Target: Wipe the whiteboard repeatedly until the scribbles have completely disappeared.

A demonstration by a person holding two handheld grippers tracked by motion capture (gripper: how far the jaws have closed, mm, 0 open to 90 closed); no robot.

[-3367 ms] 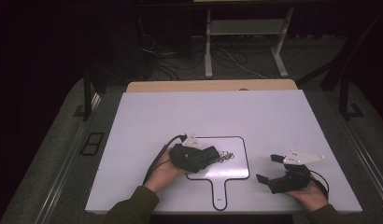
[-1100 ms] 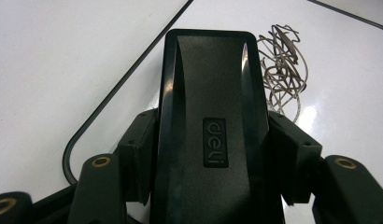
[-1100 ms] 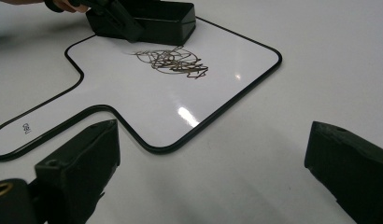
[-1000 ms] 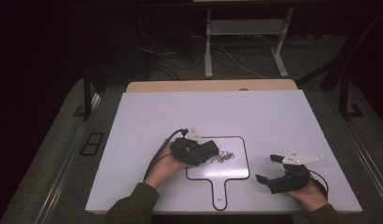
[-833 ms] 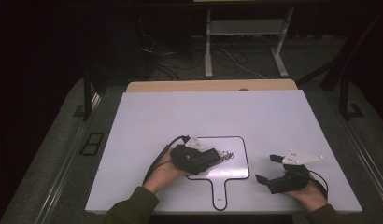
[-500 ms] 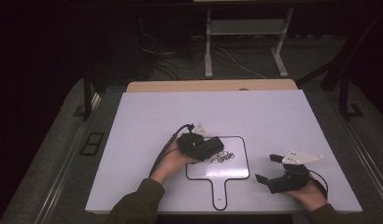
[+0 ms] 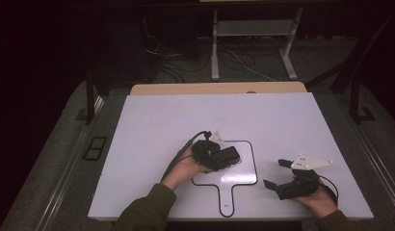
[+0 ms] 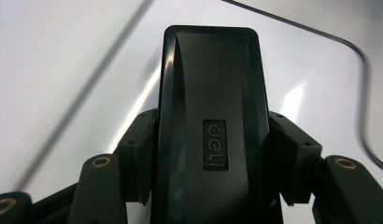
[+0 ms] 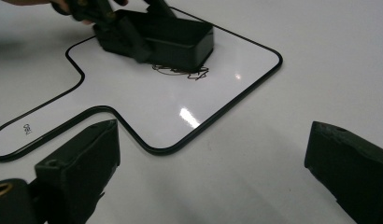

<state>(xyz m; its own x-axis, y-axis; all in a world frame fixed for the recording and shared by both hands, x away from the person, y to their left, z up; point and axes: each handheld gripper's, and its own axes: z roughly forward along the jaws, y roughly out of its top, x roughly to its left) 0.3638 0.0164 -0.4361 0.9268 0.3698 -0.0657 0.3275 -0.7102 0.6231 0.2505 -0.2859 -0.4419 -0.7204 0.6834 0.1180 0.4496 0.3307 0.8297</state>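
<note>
Leftward slides the left gripper (image 7: 230,156) — jaws clamping a glossy black eraser (image 8: 210,121) (scribble (image 9: 180,71) exposed); right gripper (image 9: 213,172) jaws wide.

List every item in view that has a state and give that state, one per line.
Left gripper: shut on the black eraser, held over the whiteboard.
Right gripper: open, holds nothing, beside the whiteboard.
Black eraser: clamped between the jaws, logo side up.
Whiteboard: flat on the table, some black scribble left by the eraser.
Scribble: partly visible at the eraser's edge.
</note>
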